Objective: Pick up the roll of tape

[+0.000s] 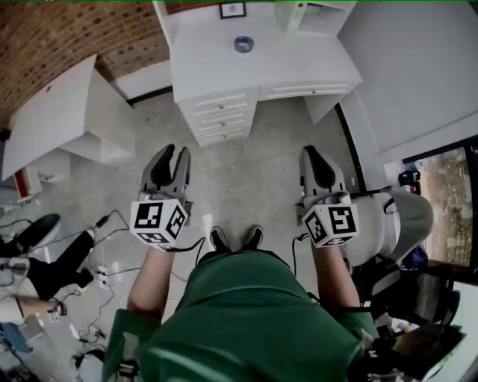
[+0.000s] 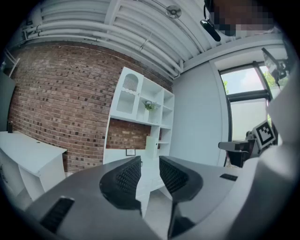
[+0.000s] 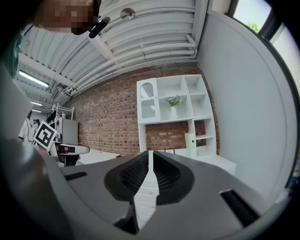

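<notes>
Roll of tape (image 1: 243,44) lies flat on the white worktop (image 1: 314,67), beyond bare floor (image 1: 246,179) and well apart from both tools. Left tool (image 1: 176,153) slightly spread, right tool (image 1: 311,151) pressed together, neither holding anything. The small frame (image 1: 232,10) behind the tape is cut off at the upper edge.

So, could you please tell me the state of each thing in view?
Tape: lying flat on the desk, untouched.
Left gripper: open, empty.
Right gripper: shut, empty.
Drawers: closed.
</notes>
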The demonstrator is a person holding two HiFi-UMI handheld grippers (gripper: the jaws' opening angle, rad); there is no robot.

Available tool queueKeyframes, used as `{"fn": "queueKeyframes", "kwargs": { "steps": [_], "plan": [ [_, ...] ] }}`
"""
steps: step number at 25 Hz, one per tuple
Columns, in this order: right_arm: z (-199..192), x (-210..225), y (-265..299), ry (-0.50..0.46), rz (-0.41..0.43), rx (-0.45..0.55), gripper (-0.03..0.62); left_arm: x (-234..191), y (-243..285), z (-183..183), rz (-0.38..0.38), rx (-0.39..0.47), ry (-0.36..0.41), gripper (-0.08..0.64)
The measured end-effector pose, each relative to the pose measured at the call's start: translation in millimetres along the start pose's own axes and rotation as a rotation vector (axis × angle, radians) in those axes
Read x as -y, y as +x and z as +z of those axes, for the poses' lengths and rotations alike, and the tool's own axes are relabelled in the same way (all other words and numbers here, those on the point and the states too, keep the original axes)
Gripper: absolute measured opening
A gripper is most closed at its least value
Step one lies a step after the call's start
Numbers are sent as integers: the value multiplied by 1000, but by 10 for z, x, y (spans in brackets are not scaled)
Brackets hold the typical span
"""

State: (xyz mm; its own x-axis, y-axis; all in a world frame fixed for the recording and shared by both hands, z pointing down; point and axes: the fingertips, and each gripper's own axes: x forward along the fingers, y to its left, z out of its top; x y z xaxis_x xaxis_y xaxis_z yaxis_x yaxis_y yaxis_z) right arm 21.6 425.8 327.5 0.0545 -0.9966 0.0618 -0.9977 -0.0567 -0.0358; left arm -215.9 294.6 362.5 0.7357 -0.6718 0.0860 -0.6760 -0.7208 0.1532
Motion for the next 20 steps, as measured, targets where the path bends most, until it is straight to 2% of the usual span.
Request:
{"fn": "queueKeyframes", "kwargs": {
  "steps": [8,11,14,20],
  "plan": [
    [338,-289,54,22,-47,32,52,-250,-210,431,-48,59,-5,133],
    [431,-446,92,2,-52,40,112,-385,-295,518,-71,80,-13,133],
    [457,-572,112,-6,-60,39,154,-497,-361,504,-89,78,-25,134],
    [225,-634,240,27,-73,-20,156,-672,-383,274,-85,30,-45,154]
  ]
}}
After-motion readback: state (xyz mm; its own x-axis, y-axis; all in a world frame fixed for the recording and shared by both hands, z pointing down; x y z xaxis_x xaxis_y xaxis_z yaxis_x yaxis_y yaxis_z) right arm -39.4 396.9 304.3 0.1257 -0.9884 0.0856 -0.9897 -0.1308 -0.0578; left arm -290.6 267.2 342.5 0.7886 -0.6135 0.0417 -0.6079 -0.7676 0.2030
